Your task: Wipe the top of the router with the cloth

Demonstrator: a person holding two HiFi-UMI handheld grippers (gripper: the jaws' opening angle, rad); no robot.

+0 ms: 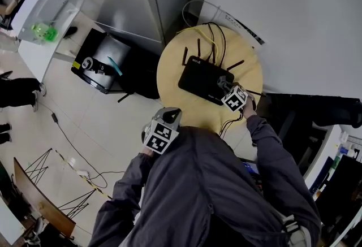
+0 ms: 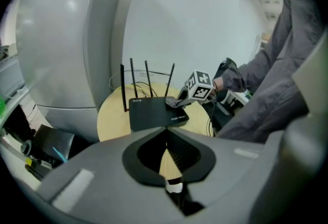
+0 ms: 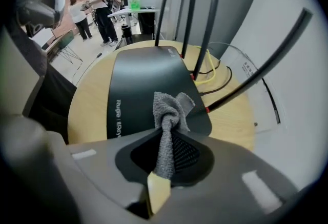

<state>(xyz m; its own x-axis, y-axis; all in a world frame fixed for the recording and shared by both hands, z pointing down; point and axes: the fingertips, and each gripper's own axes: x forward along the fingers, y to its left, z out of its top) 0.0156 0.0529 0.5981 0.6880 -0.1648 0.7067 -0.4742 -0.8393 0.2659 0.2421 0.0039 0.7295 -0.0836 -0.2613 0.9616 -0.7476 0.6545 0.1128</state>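
**Operator:** What sits closest in?

**Inspector:** Your right tongs (image 3: 165, 159), clenched on the grey cloth (image 3: 171, 110). They pinch it by a narrow tail, and a knotted bunch stands proud of the tips.

**Operator:** And the router?

**Inspector:** The black router (image 3: 141, 82) lies directly ahead of those tips, on the round wooden table (image 3: 89, 110). The bunch sits over the router's near edge, towards its right-hand corner as the tongs look. It appears to touch the top, though contact cannot be confirmed. The four antennas (image 3: 192, 23) rise beyond the tips at the far edge.

**Operator:** My other hand?

**Inspector:** Your left tongs (image 2: 165, 141) are closed with nothing between them. They are held back off the table's edge, well apart from the router and pointing at it.

**Operator:** Where does that put me?

**Inspector:** In my judgement, at the start of the wiping step: the cloth is placed at one corner and most of the top is not yet covered. The next move calls for light downward pressure and a steady sweep away from the tips, stopping short of the antennas. Grip firmly, because that narrow tail could slip. The router may slide, and your left tongs are free to steady it.
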